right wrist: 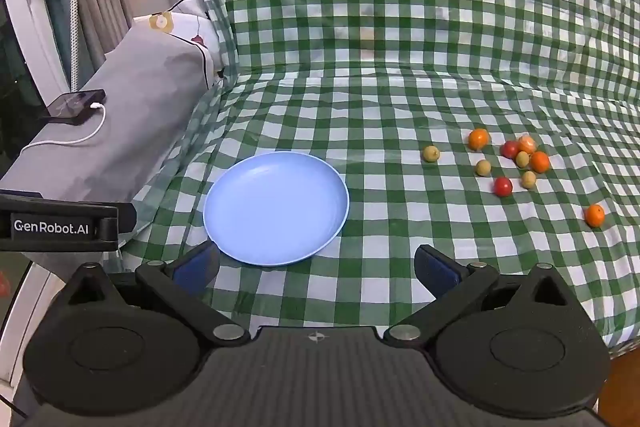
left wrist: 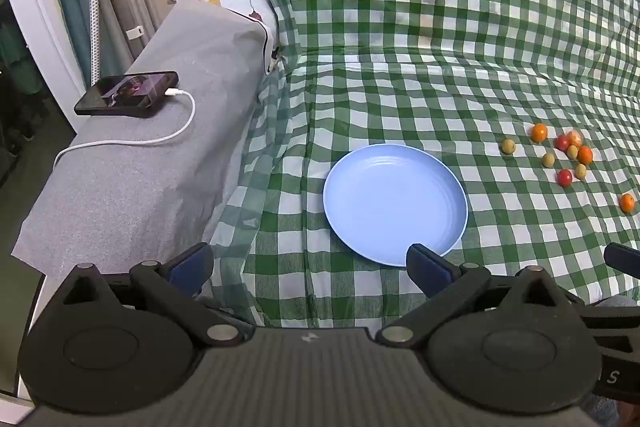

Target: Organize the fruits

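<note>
Right tool (right wrist: 316,269) gapes just before plate (right wrist: 276,207); fruits (right wrist: 516,163) apparently well right.

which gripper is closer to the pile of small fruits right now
Right. The right gripper hangs open with the fruits ahead and a little to its right. The left gripper sits further left, open, with the blue plate in front of it and the fruits far off to the right.

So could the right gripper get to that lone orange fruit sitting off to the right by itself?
Probably yes. The right gripper is open and empty, and the lone orange fruit sits apart from the cluster on bare checked cloth, with nothing in between.
</note>
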Demonstrator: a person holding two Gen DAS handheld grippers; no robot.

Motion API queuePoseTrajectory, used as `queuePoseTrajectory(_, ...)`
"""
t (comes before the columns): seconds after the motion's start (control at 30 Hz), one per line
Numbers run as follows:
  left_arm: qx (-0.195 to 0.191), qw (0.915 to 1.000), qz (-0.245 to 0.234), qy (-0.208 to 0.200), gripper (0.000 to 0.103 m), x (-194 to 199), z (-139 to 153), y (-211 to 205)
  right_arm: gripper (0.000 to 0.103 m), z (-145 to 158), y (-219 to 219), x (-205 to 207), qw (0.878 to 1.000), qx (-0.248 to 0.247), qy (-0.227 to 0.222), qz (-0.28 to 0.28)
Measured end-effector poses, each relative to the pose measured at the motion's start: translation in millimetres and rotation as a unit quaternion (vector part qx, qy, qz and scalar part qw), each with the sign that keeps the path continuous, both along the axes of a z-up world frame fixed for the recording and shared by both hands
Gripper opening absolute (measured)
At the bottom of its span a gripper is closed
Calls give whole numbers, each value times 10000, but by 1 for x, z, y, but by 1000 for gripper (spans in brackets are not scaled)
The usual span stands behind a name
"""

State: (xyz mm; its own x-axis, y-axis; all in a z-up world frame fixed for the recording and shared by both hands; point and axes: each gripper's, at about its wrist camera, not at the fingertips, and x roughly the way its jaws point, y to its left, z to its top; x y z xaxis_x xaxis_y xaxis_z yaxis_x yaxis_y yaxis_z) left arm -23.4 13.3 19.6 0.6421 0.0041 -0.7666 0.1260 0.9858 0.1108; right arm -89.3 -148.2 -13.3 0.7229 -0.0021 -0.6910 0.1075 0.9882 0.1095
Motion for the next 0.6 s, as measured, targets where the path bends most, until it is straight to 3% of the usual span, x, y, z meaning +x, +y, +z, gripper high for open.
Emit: queuePoseTrajectory(0.6,14,10000,46,-73,103,-8,7,5,102,3,-2,-5,9995,-231,-180,83)
